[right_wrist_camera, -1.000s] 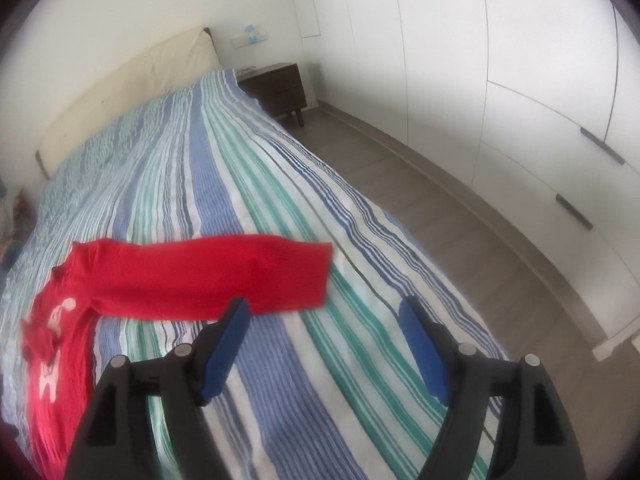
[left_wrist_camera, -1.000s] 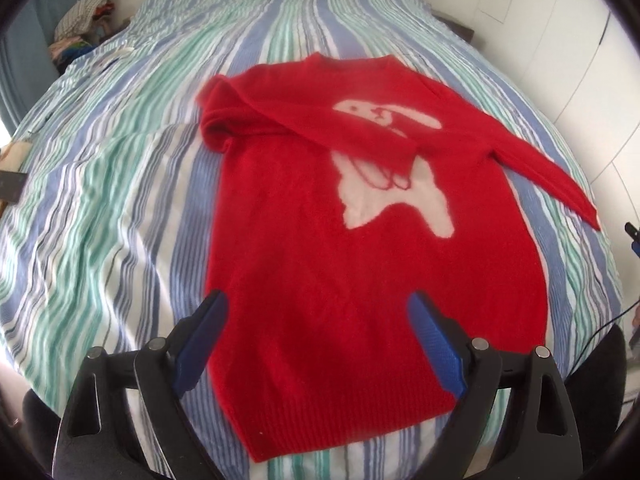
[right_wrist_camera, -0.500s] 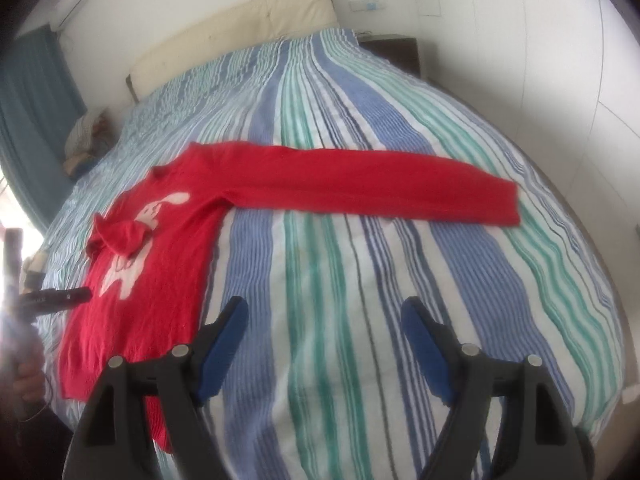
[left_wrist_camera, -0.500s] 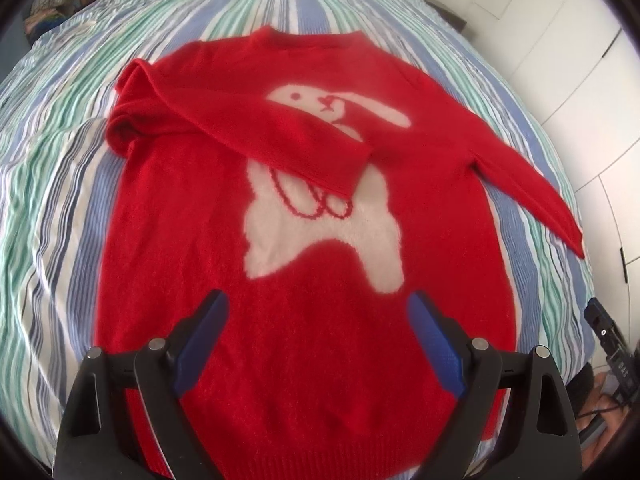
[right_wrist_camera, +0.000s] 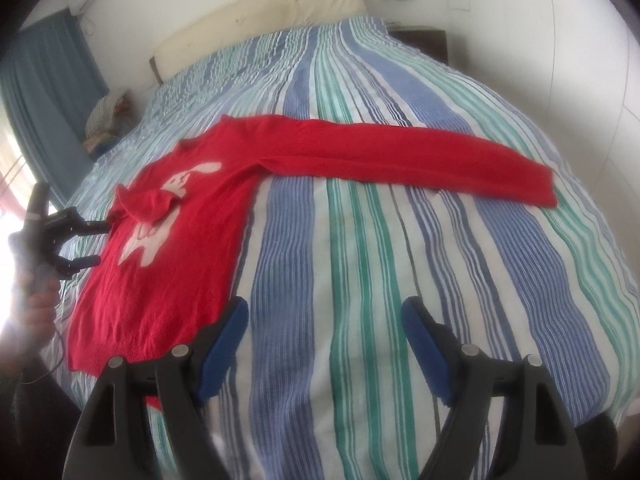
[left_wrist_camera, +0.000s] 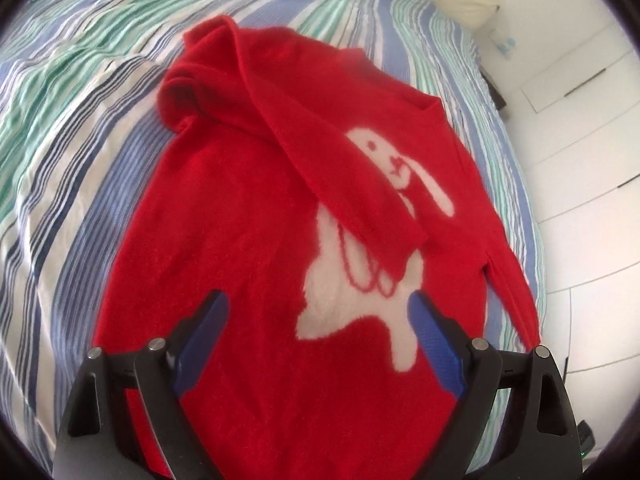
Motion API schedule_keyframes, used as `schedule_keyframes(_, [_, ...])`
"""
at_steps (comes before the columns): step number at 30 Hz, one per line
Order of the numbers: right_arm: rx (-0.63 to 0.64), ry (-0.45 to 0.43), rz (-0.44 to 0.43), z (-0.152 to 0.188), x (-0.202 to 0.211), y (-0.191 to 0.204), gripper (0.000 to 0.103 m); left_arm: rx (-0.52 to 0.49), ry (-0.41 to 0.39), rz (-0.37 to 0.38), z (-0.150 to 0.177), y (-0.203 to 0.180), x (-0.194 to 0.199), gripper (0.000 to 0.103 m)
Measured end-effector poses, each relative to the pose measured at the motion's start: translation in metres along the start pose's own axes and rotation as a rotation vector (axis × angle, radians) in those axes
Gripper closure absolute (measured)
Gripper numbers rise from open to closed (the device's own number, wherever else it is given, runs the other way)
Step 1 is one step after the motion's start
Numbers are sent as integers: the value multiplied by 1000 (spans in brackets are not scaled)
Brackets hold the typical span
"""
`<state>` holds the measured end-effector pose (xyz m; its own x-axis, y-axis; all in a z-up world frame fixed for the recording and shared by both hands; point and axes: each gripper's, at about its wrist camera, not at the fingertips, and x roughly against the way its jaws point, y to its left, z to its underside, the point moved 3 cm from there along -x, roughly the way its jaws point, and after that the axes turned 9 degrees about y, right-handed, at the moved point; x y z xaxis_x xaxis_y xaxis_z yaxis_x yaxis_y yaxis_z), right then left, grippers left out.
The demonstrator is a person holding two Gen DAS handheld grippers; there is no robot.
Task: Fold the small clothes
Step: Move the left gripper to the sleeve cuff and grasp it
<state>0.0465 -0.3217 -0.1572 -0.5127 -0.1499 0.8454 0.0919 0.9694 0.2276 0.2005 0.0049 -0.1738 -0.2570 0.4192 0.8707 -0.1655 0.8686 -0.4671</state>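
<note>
At the far left of the right wrist view, a hand holds the left gripper at the left edge of the red sweater, its two fingers spread apart with nothing between them. In its own view the left gripper hangs over the lower body of the sweater, and the blue finger tips stand clear of the knit.

The sweater lies flat, front up, on the striped bed, toward its left side. One sleeve is folded in across the chest and covers part of the white rabbit (its cuff ends on the rabbit's body). The hem lies near the foot edge of the bed.

To the right, the other sleeve stretches straight out across the bed, with its cuff short of the right edge. Bare striped cover lies below that sleeve, and there the right gripper hovers with its fingers wide apart and empty, just beside the sweater's right side seam. Beyond the bed's right edge stands a white wardrobe.
</note>
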Motion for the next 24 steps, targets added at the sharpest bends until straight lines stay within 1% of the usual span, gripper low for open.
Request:
schedule_keyframes(3, [-7,-4,-28,2,-5,6,25,-15,6,13,-7,-20,-21,11])
schedule_keyframes(4, [-10,-3,-40,2,-7,9,25,-11,0,-2,-12,-26,-30,11])
schedule_keyframes(7, [-19,-9,-73,0,-9,19,25,47,-39,-58,-26,-34,-56,13])
schedule_keyframes(8, [-17,-13,-87,-1,-9,23,25,65,-55,-95,-29,-36,-62,23])
schedule_keyframes(9, [-8,-16,-94,-1,-8,28,25,78,-72,-130,-32,-36,-64,60])
schedule_keyframes(10, [4,-21,-96,-2,-7,34,25,92,-72,-141,-34,-35,-63,89])
schedule_keyframes(11, [18,-26,-97,-2,-5,39,25,117,-56,-113,-36,-31,-58,99])
schedule_keyframes(12, [33,-31,-98,-2,-2,43,25,128,-56,-86,-37,-27,-47,100])
schedule_keyframes(14, [68,-42,-84,0,3,51,25,69,-65,-70,-42,-21,-11,101])
schedule_keyframes(15, [86,-47,-75,1,6,53,25,34,-75,-79,-44,-17,11,102])
schedule_keyframes(18, [133,-61,-45,4,12,57,25,-72,-132,-195,-59,12,85,102])
schedule_keyframes(19, [142,-61,-40,5,13,58,25,-92,-155,-257,-66,26,108,102])
schedule_keyframes(21, [150,-57,-37,6,12,59,25,-116,-201,-409,-83,60,146,102])
schedule_keyframes(22, [151,-53,-38,5,11,61,25,-115,-215,-496,-93,79,158,102])
schedule_keyframes(24, [155,-46,-39,2,7,65,25,-77,-221,-628,-113,122,173,102])
